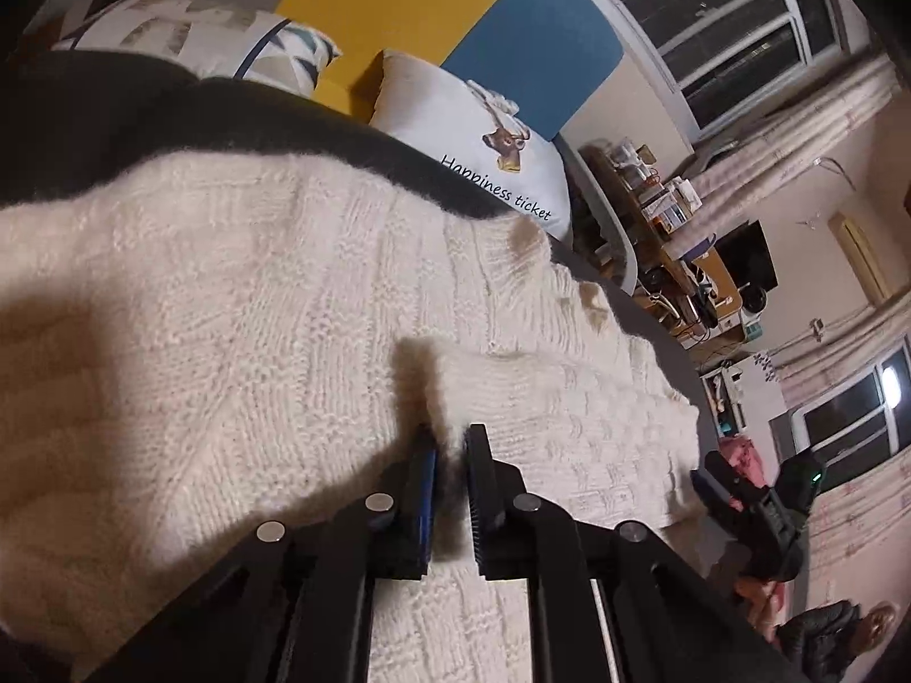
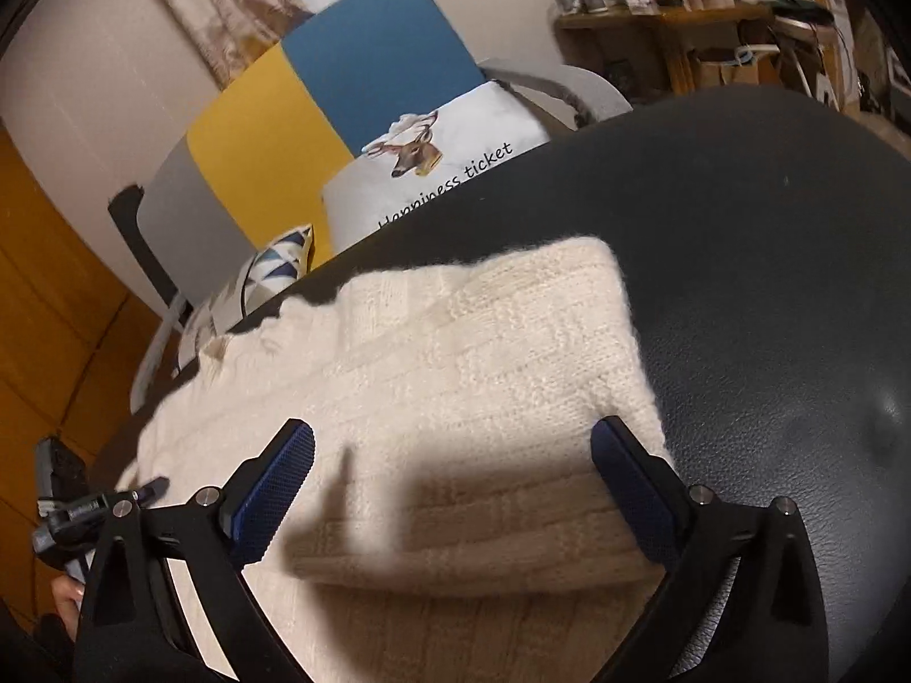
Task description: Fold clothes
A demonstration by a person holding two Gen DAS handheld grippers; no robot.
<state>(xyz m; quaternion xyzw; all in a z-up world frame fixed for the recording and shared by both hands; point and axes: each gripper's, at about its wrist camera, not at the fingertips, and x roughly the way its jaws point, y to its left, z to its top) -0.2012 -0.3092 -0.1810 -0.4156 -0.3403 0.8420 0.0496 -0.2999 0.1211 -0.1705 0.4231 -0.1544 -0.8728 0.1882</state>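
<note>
A cream knitted sweater (image 1: 284, 284) lies spread on a dark leather surface (image 2: 768, 284). In the right wrist view the sweater (image 2: 484, 341) has a folded layer on top. My left gripper (image 1: 451, 444) is shut on a raised fold of the sweater, pinched between its blue pads. My right gripper (image 2: 452, 449) is open and empty, hovering just above the folded part near its right edge. The right gripper also shows in the left wrist view (image 1: 740, 506) at the sweater's far edge. The left gripper shows at the left edge of the right wrist view (image 2: 108, 503).
A white deer-print pillow (image 2: 438, 171) and a patterned pillow (image 1: 228, 40) lean on a yellow, blue and grey headboard (image 2: 256, 142). A cluttered wooden desk (image 2: 683, 17) stands beyond. Windows with curtains (image 1: 740, 28) are behind.
</note>
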